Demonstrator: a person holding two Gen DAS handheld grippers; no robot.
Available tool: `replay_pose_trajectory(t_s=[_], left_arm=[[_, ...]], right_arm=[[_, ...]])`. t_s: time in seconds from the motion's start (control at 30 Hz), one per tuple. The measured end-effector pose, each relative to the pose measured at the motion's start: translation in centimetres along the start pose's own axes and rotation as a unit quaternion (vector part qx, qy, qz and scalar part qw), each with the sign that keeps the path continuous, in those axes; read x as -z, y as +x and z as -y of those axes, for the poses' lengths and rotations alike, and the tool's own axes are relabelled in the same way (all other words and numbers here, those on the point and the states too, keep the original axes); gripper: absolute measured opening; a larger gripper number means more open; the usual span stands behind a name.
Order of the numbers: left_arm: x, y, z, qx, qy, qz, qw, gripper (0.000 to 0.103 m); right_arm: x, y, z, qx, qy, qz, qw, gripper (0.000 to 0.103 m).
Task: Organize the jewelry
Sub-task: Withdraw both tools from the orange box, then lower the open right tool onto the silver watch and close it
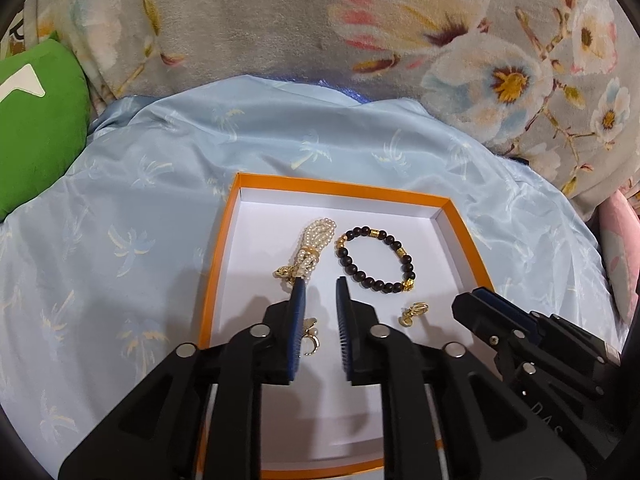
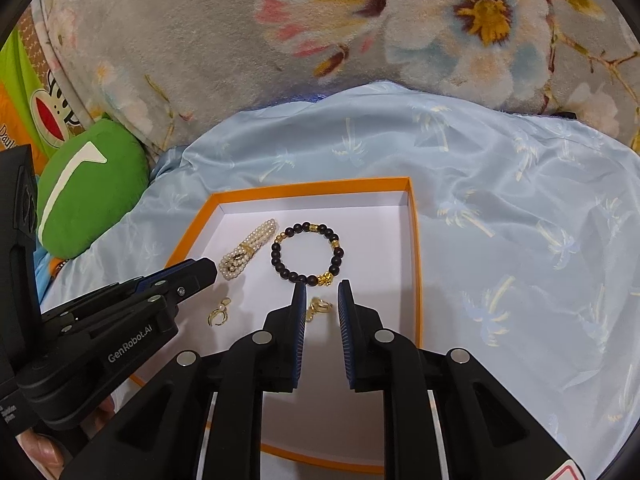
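Observation:
An orange-rimmed white box [image 1: 224, 224] [image 2: 416, 240] lies on pale blue fabric. Inside lie a pearl bracelet [image 1: 314, 244] [image 2: 246, 250], a dark bead bracelet with gold beads [image 1: 376, 258] [image 2: 306, 254], and two gold earrings, one [image 1: 312, 334] [image 2: 220, 312] on the left and one [image 1: 414, 313] [image 2: 319, 306] on the right. My left gripper [image 1: 320, 286] [image 2: 208, 270] is open and empty, hovering above the box floor just short of the pearl bracelet. My right gripper [image 2: 322, 290] [image 1: 470, 300] is open and empty over the right earring.
A green cushion [image 1: 36, 128] [image 2: 88, 188] sits at the left. A grey floral blanket [image 1: 280, 20] [image 2: 240, 40] rises behind the blue palm-print fabric [image 1: 120, 240] [image 2: 520, 220]. A pink item [image 1: 622, 256] lies at the right edge.

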State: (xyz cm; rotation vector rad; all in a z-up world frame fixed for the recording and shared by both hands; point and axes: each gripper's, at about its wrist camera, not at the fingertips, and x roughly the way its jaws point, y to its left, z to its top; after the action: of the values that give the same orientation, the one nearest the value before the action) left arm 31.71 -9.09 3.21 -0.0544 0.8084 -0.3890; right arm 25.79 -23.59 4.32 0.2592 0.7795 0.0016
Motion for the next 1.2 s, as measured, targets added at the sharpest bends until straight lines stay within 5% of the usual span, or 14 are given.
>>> replay_pose_trajectory(t_s=[0.27,0.57,0.9,1.2], left_arm=[[2.3,-4.3,-1.0,-0.005,0.007,0.019,0.9998,0.017],[9.9,-12.0,-2.7,-0.02,0.002,0.034,0.9992,0.028],[16.5,-15.7,-3.3,-0.017,-0.038,0.023,0.9989,0.03],[18.3,-15.5,-2.9,-0.015,-0.034,0.003,0.9993,0.032]], right_arm=[[2.5,-5.5,0.4,0.008,0.001,0.027,1.0,0.018],[10.7,-12.7,0.1,0.038,0.003,0.038,0.999,0.026],[17.3,-15.1,0.3,0.041,0.04,0.013,0.998,0.026],[18.6,-14.7,-0.2,0.036,0.043,0.001,0.998,0.026]])
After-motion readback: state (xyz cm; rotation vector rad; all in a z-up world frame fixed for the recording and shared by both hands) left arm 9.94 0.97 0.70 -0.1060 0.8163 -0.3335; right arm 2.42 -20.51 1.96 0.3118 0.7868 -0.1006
